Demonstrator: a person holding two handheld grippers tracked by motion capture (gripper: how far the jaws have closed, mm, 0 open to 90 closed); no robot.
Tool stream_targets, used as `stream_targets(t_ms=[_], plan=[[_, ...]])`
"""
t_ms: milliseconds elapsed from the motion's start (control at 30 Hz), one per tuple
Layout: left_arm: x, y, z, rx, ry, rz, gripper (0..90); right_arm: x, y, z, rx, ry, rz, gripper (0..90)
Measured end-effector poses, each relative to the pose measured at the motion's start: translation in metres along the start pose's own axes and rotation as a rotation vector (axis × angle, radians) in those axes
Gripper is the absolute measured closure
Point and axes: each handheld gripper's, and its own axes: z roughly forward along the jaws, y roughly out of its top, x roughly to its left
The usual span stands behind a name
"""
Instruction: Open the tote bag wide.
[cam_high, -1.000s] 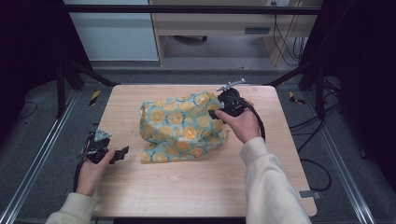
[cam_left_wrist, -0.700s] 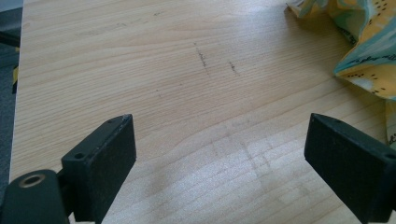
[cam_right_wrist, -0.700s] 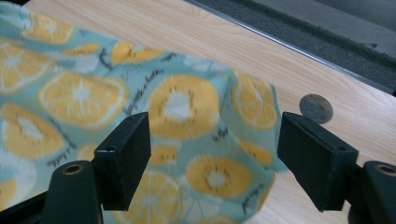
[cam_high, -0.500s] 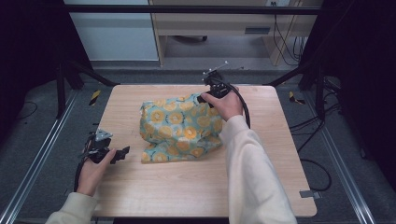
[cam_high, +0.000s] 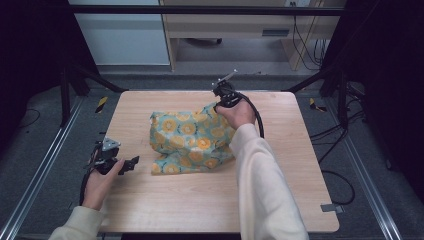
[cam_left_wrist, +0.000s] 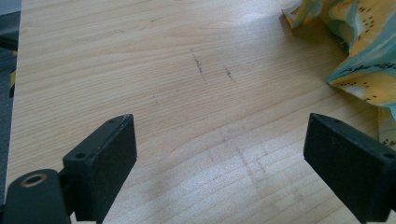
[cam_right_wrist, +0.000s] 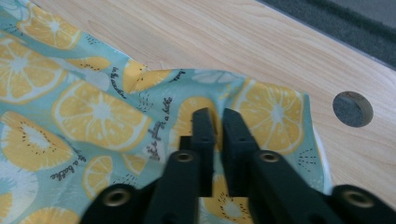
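Wooden table (cam_high: 200, 200) with round hole (cam_right_wrist: 352, 108), grey floor (cam_high: 45, 150) around.

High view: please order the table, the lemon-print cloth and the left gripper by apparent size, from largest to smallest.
1. table
2. lemon-print cloth
3. left gripper, clearly the smallest, though it sits nearer the camera than the cloth.

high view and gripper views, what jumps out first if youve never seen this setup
A crumpled cloth printed with yellow citrus slices on teal lies mid-table, bright against the pale wooden table. The right gripper is shut on the cloth's far edge, lifting a peak. The left gripper rests wide open near the table's left edge, apart from the cloth.
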Motion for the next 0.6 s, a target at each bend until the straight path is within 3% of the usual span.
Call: stream_targets(t_ms=[233,333,367,433,533,600], plan=[[-0.001,0.001,0.0,-0.002,-0.003,0.004,10.1,0.006,-0.005,-0.012,-0.049,0.02,-0.026,90.0],[-0.002,0.002,-0.002,0.001,-0.013,0.015,10.5,0.013,-0.013,-0.03,-0.105,0.04,-0.044,90.0],[-0.004,0.003,-0.003,-0.005,-0.017,0.016,10.9,0.019,-0.022,-0.045,-0.153,0.06,-0.046,90.0],[-0.004,0.004,-0.004,-0.004,-0.016,0.026,10.9,0.022,-0.027,-0.052,-0.171,0.066,-0.056,90.0],[-0.007,0.005,-0.005,-0.008,-0.019,0.042,12.3,0.036,-0.053,-0.081,-0.251,0.105,-0.092,90.0],[-0.008,0.006,-0.006,-0.013,-0.024,0.045,12.5,0.041,-0.06,-0.087,-0.271,0.112,-0.103,90.0]])
